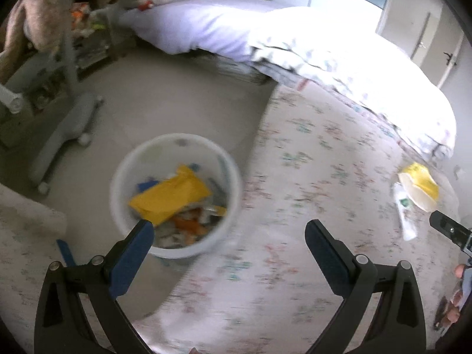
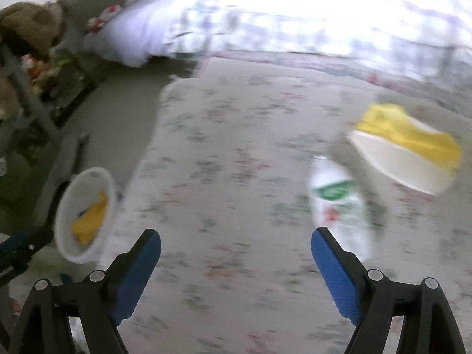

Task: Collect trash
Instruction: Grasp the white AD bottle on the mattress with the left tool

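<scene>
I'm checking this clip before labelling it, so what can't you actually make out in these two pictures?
- White bin, left wrist view: lower trash hidden under the yellow packet, and blurred.
- White packet, right wrist view: print smeared by blur.
- Bed, both views: cover washed out by glare.
- Right gripper, left wrist view: cut off by the edge.

The white bin (image 1: pixel 177 247) looks like smooth, slightly glossy plastic. The yellow sheet (image 1: pixel 171 199) inside it reads as matt paper or card. The rug (image 2: pixel 236 177) is flat, matt woven cloth with a faded flower print. The bottle (image 2: pixel 339 206) appears to be clear glossy plastic. The quilt (image 1: pixel 339 67) is soft printed cloth. Both grippers' fingers (image 2: pixel 138 271) carry matt blue pads on black plastic.
</scene>
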Demonstrator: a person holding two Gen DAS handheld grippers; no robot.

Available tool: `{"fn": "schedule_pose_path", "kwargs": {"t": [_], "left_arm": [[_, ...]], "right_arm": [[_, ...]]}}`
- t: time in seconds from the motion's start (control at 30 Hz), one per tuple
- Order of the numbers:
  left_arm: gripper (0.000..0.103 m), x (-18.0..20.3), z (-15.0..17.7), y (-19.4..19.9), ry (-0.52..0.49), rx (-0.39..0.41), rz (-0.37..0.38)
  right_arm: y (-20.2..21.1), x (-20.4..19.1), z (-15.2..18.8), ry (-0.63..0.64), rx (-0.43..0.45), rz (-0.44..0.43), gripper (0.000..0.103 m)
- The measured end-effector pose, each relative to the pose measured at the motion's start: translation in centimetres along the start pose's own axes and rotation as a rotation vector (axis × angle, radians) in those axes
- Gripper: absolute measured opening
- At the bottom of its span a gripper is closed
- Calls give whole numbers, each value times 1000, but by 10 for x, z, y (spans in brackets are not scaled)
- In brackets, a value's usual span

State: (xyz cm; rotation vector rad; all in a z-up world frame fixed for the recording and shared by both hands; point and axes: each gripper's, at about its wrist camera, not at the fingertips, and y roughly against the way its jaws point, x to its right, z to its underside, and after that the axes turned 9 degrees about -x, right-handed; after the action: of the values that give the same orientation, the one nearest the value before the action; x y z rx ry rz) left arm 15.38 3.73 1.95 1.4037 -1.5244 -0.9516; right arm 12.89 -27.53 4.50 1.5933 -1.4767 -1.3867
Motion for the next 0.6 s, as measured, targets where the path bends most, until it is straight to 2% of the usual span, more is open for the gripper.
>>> {"fn": "schedule_pose_path", "kwargs": {"t": [0.27,0.33,0.47,0.6], "left_arm": [[103,80,7,-12,-95,-45,72],[103,97,9,-16,-119,-53,81],[103,126,13,-24,-141,-62,104],[103,158,17,-37,-155,-84,117]], "right_arm": [[20,87,13,-189,34,7,88],[20,100,15,-206,38,21,88],[13,121,20,-193,46,133,88],[4,144,26,-195,10,136,88]]}}
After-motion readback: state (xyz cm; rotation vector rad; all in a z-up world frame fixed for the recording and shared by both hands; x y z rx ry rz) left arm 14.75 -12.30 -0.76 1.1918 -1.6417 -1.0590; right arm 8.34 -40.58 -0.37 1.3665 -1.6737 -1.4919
